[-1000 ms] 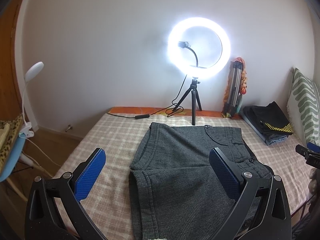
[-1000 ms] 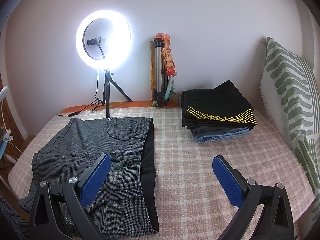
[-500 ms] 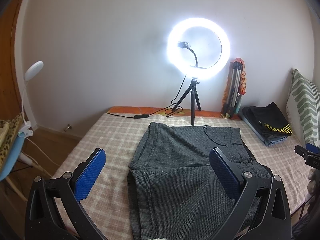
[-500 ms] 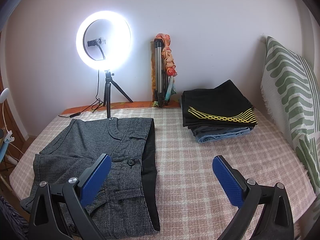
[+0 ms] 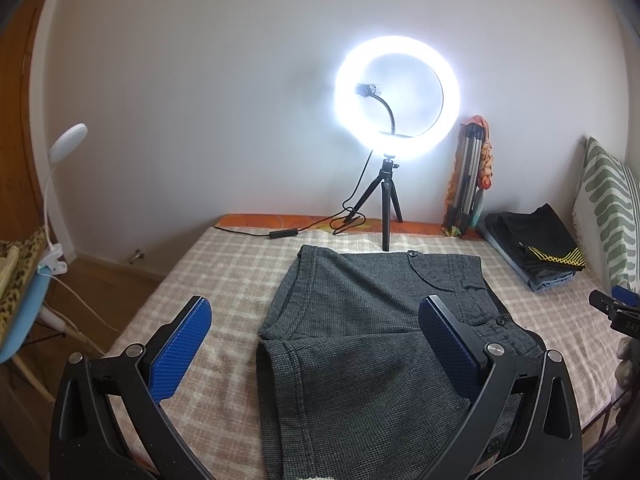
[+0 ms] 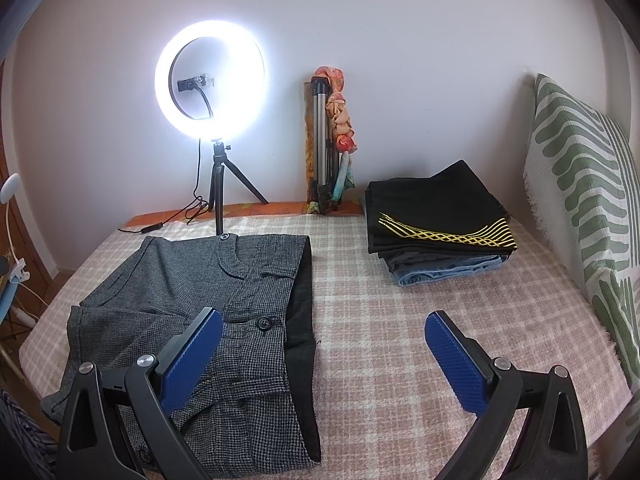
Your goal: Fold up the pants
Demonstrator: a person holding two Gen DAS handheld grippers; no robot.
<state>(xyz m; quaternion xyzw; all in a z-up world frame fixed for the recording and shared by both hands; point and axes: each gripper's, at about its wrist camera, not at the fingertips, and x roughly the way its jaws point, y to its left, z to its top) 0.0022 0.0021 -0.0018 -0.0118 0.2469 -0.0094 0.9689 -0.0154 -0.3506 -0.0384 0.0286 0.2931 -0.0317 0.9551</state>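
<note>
**Grey shorts laid flat on checked bed cover, both grippers held above, fingers spread**

Item 1. Left gripper (image 5: 314, 354), black frame with blue textured pads: fingers spread wide, nothing between them, held above the near left part of the garment; one pad (image 5: 180, 354) over bare bed cover, the other over cloth.

Item 2. Right gripper (image 6: 322, 358), same make: fingers spread wide, gripping nothing; left pad (image 6: 192, 360) over the buttoned waist area, right pad over bare cover.

Item 3. Grey houndstooth woven pants (image 5: 372, 344), short-legged, lying flat in the middle of the bed, waistband with dark lining toward the right, leg hems toward the left; one leg lies nearer, one farther. Black buttons visible in the right wrist view (image 6: 188, 308).

Item 4. Pink-and-cream checked bed cover (image 6: 400, 320), beneath everything.

Item 5. Stack of folded clothes (image 6: 436, 228), black with yellow lattice trim on top, blue denim below; well apart from the pants, far right.

Item 6. Green-and-white patterned pillow (image 6: 584, 208), upright at right edge.

Item 7. Lit white ring light on black tripod (image 5: 396, 96), just beyond the pants, at the wall.

Item 8. Folded silver tripod with orange scarf (image 6: 332, 140), leaning on the wall
</note>
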